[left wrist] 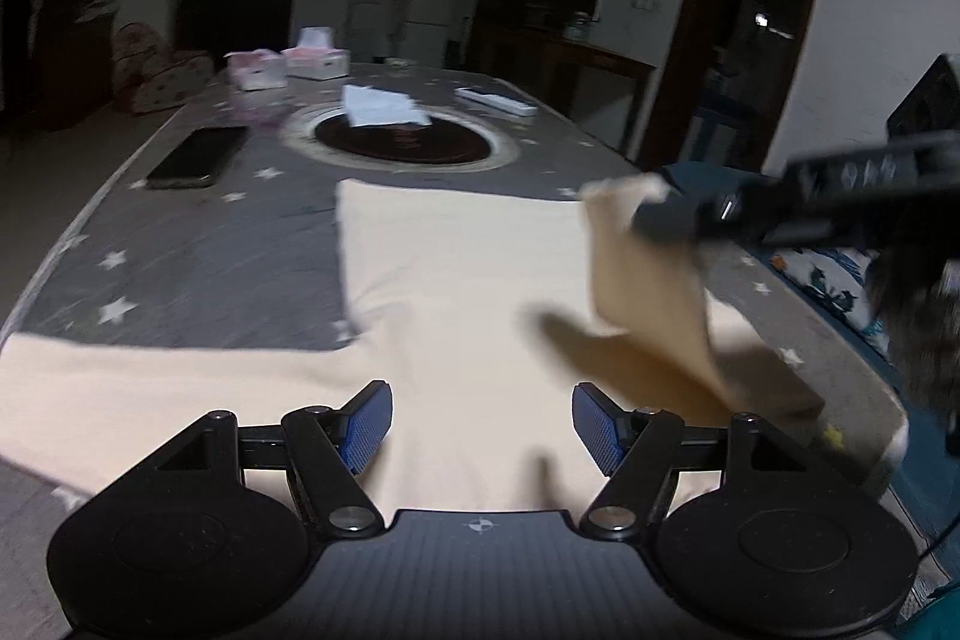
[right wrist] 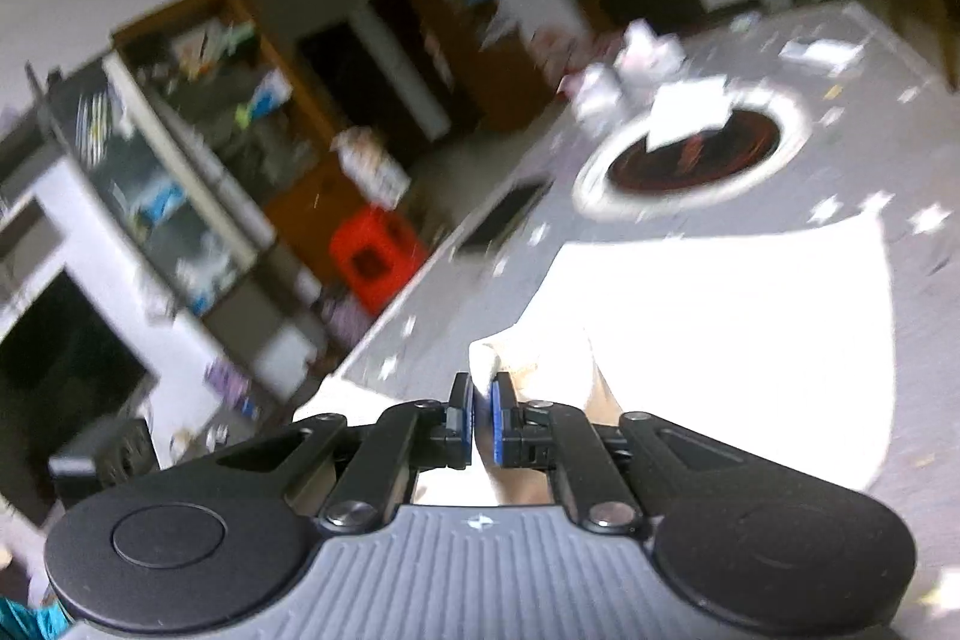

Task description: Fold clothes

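Observation:
A cream garment [left wrist: 456, 280] lies spread on the grey star-patterned table [left wrist: 180, 256]. My left gripper [left wrist: 482, 424] hangs just above its near part, jaws open with only flat cloth below them. My right gripper [left wrist: 654, 220] comes in from the right, shut on the end of a sleeve [left wrist: 636, 292] that it holds lifted over the garment's body. In the right wrist view that gripper [right wrist: 481, 421] pinches a fold of the pale cloth [right wrist: 528, 364], and the garment [right wrist: 720, 316] looks washed-out white.
On the table beyond the garment are a dark round mat [left wrist: 399, 139] with white paper [left wrist: 384, 106] on it, a black phone [left wrist: 198, 157], tissue boxes [left wrist: 315, 61] and a white remote [left wrist: 495, 100]. A patterned cushion [left wrist: 828, 280] lies at the right edge.

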### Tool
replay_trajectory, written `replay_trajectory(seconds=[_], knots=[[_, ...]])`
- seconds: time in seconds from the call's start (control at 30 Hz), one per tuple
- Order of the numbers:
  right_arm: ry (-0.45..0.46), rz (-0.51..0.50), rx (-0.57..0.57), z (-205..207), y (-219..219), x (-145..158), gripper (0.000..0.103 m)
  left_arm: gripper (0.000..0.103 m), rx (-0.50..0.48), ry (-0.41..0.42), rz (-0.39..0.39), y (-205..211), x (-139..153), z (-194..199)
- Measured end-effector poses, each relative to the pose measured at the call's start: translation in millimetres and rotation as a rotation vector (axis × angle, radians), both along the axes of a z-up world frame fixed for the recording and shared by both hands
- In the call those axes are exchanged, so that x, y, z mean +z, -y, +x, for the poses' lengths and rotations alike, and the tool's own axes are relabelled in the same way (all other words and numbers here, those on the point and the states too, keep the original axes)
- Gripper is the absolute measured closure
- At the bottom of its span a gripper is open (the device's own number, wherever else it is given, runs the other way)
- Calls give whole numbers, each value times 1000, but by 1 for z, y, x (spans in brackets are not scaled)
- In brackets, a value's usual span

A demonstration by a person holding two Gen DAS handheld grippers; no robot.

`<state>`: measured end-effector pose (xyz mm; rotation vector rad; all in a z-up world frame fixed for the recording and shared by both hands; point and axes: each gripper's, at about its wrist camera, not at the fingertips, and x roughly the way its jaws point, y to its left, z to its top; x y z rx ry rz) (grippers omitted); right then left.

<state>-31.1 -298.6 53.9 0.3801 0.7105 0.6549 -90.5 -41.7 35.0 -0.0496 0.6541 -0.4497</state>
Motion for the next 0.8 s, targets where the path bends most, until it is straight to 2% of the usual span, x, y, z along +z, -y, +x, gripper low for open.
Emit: replay_trajectory(seconds=[0.1, 0.17, 0.3, 0.37, 0.57, 0.67, 0.8], knots=[[-39, -30, 69, -3, -27, -16, 96, 33, 18, -8, -6, -8, -2, -1], [-58, -34, 100, -6, -37, -23, 89, 33, 21, -11, -12, -10, -3, 1], [-51, -48, 118, -12, -37, -22, 87, 33, 10, -10, -19, -8, -3, 2], [-28, -66, 104, -19, -28, -16, 81, 33, 0, -9, -23, -4, -3, 2], [-10, -166, 1, -35, 18, -10, 78, 36, -42, -16, -40, 12, -5, 8], [-18, -230, -71, -49, 40, -16, 73, 42, -69, -22, -33, 21, -7, 9], [-52, -246, -136, -60, 60, -29, 73, 48, -90, -32, -20, 28, -10, 8]])
